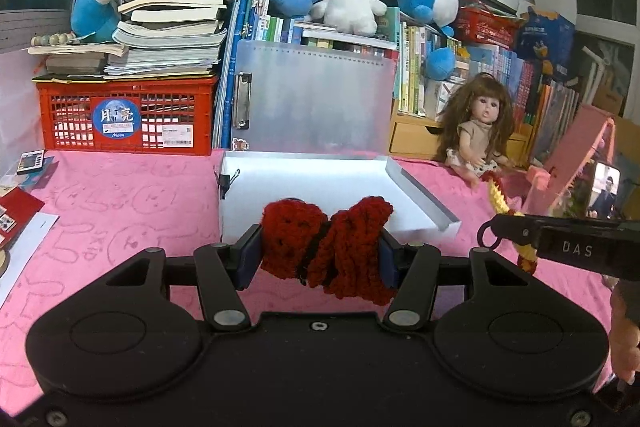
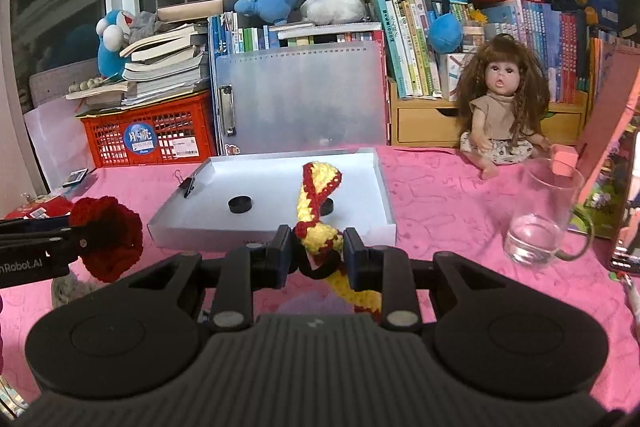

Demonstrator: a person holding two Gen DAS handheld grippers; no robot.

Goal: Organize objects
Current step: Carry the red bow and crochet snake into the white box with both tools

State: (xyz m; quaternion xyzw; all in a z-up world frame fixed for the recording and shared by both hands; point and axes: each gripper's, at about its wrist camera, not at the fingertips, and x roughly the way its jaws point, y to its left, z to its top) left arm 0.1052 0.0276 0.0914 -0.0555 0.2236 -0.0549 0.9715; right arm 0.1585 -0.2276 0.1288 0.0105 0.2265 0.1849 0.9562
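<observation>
Crowding the back of the pink-covered desk (image 2: 440,187) are a red crate (image 2: 152,135) stacked with books, a translucent clipboard (image 2: 300,99) leaning upright, rows of books topped by plush toys, and a long-haired doll (image 2: 502,107) seated at the right. Just in front of the clipboard lies a shallow white tray (image 2: 376,187) with a binder clip (image 2: 188,185) on its left wall and a black round disc (image 2: 240,204) inside. A glass mug (image 2: 540,215) stands right of the tray, near the doll; a phone leans at the far right edge.

The left gripper (image 1: 320,253) is clamped on a dark red crocheted piece (image 1: 332,247), held above the desk just before the tray's near wall. The right gripper (image 2: 316,251) is pinched narrowly on a yellow-and-red crocheted strip (image 2: 320,239), whose upper end curls up in front of the tray while its lower end hangs below the jaws.
</observation>
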